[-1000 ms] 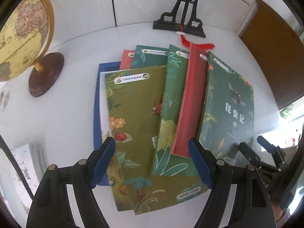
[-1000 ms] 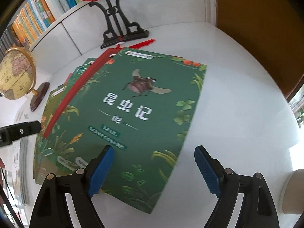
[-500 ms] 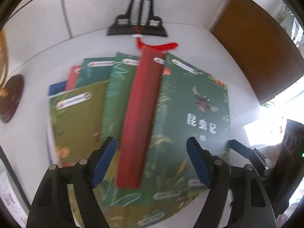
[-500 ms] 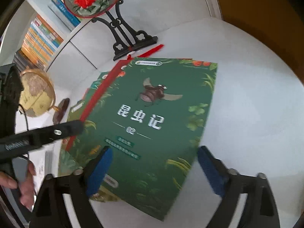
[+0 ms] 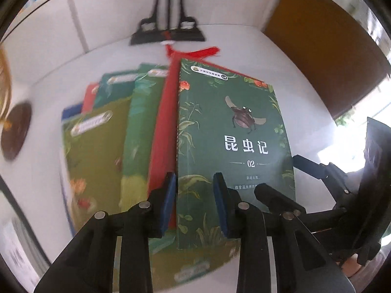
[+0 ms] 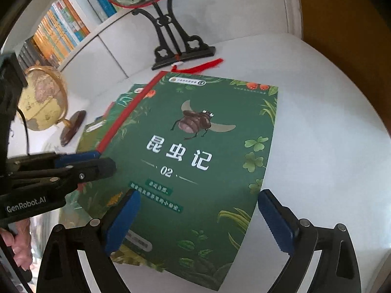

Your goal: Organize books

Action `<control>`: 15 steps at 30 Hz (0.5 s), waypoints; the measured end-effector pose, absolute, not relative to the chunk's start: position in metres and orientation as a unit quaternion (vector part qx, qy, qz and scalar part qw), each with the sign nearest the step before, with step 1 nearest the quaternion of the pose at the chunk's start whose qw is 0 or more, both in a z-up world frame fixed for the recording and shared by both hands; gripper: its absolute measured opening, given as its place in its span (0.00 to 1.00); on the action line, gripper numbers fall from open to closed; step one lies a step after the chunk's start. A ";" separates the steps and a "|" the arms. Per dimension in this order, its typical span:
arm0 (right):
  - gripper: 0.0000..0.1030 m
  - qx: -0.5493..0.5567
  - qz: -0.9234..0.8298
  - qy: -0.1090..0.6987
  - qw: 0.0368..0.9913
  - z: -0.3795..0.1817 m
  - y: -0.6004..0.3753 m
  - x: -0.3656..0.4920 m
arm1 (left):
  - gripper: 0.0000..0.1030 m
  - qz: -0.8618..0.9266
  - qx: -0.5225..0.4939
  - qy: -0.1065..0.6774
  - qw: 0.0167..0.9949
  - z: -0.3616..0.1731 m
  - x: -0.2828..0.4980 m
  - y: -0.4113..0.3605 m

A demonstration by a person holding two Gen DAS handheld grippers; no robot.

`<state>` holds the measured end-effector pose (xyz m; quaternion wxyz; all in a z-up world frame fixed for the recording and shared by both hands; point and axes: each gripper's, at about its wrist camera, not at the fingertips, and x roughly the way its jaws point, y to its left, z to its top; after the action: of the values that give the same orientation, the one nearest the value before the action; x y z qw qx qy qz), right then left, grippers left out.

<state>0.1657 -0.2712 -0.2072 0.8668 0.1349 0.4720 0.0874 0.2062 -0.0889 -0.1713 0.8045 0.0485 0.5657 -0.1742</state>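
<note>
Our tongs over the fanned books

Our left tongs have just been narrowing, pads straddling the beetle book's spine edge; whether they pinch it we cannot tell. Our right tongs hang released at its six o'clock end. It tops the blurred fan on the white surface; lower covers stay hidden.

Our left gripper tilted steeply down, jaws just been closing, nothing clamped between pads. Our right gripper jaws spread wide.
</note>
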 end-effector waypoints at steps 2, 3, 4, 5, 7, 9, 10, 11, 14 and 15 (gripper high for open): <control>0.95 0.135 0.105 0.468 0.867 -0.202 -0.264 0.164 | 0.27 -0.163 0.049 0.570 0.804 -0.170 0.193 -0.077; 0.95 0.134 0.116 0.466 0.867 -0.200 -0.259 0.163 | 0.27 -0.158 0.048 0.572 0.803 -0.170 0.184 -0.069; 0.96 0.137 0.125 0.464 0.866 -0.199 -0.255 0.162 | 0.27 -0.153 0.047 0.577 0.801 -0.171 0.176 -0.061; 0.96 0.143 0.139 0.462 0.864 -0.198 -0.251 0.162 | 0.27 -0.146 0.042 0.583 0.798 -0.173 0.167 -0.049; 0.96 0.163 0.176 0.466 0.852 -0.199 -0.241 0.161 | 0.27 -0.127 0.034 0.589 0.797 -0.176 0.154 -0.027; 0.95 0.188 0.220 0.473 0.832 -0.204 -0.234 0.160 | 0.27 -0.101 0.005 0.591 0.800 -0.177 0.149 -0.004; 0.95 0.217 0.253 0.464 0.821 -0.206 -0.234 0.157 | 0.29 -0.088 -0.013 0.594 0.800 -0.178 0.149 0.007; 0.94 0.233 0.258 0.457 0.819 -0.207 -0.238 0.156 | 0.32 -0.075 -0.035 0.596 0.799 -0.179 0.152 0.017; 0.93 0.291 0.239 0.458 0.805 -0.216 -0.259 0.150 | 0.45 -0.066 -0.053 0.603 0.793 -0.185 0.163 0.025; 0.93 0.306 0.240 0.459 0.799 -0.218 -0.265 0.147 | 0.48 -0.067 -0.058 0.605 0.791 -0.186 0.166 0.025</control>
<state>0.1474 -0.2645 -0.2185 0.7991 0.3062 0.4585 0.2397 0.1665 0.0253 -0.1864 0.7910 -0.0575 0.6055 -0.0667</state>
